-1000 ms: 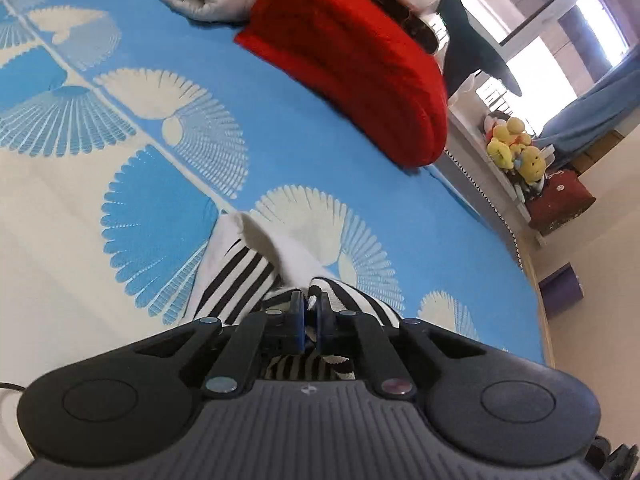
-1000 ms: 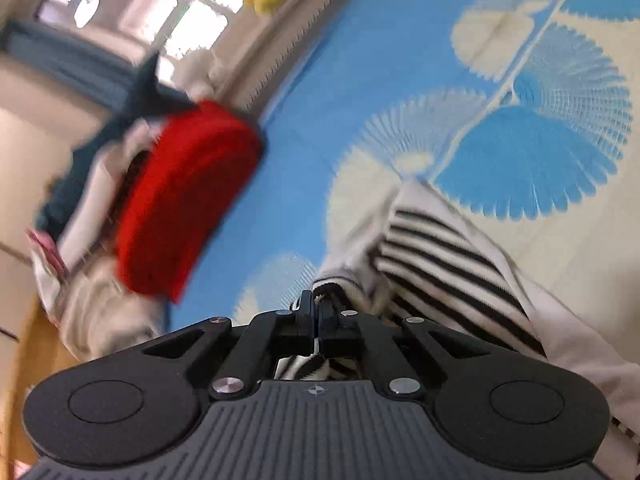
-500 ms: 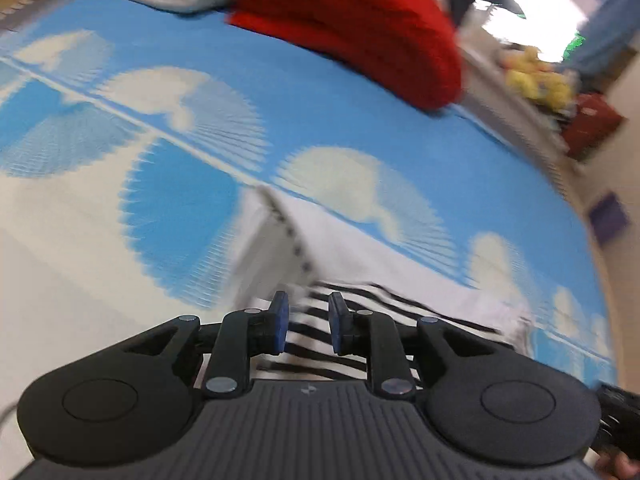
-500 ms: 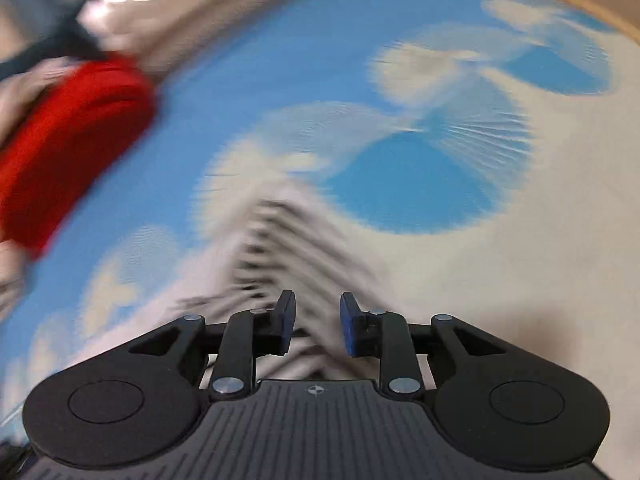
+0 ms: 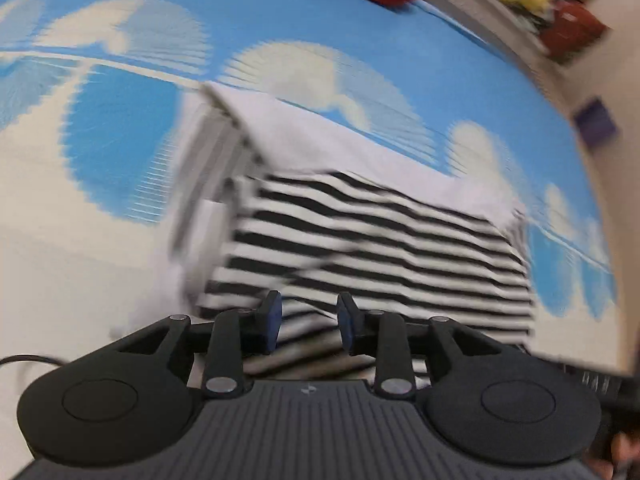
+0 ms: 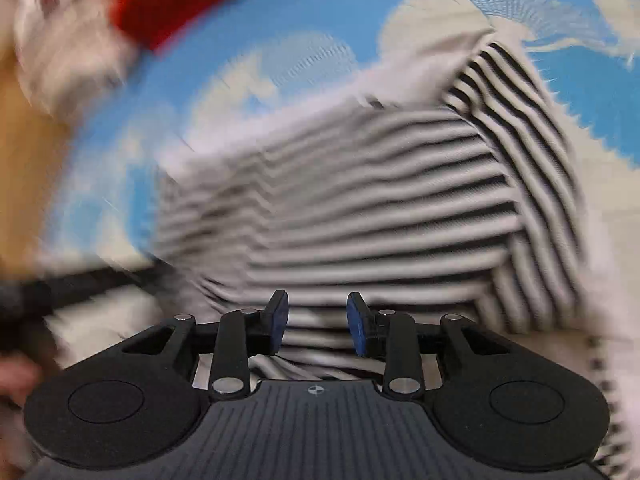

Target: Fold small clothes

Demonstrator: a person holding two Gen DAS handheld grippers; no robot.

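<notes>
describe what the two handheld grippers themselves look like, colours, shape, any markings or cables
Both match: the left gripper and right gripper have matte black bodies with ribbed centres, a small crosshair mark, two round discs, silver pivot screws and thin black fingers with blue pads. A thin black cable trails beside the left one.

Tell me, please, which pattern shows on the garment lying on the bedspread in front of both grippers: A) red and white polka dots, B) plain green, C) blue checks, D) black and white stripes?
D: the striped garment shows black and white bands across its folded panel, lying on the blue and cream bedspread in both wrist views.
</notes>
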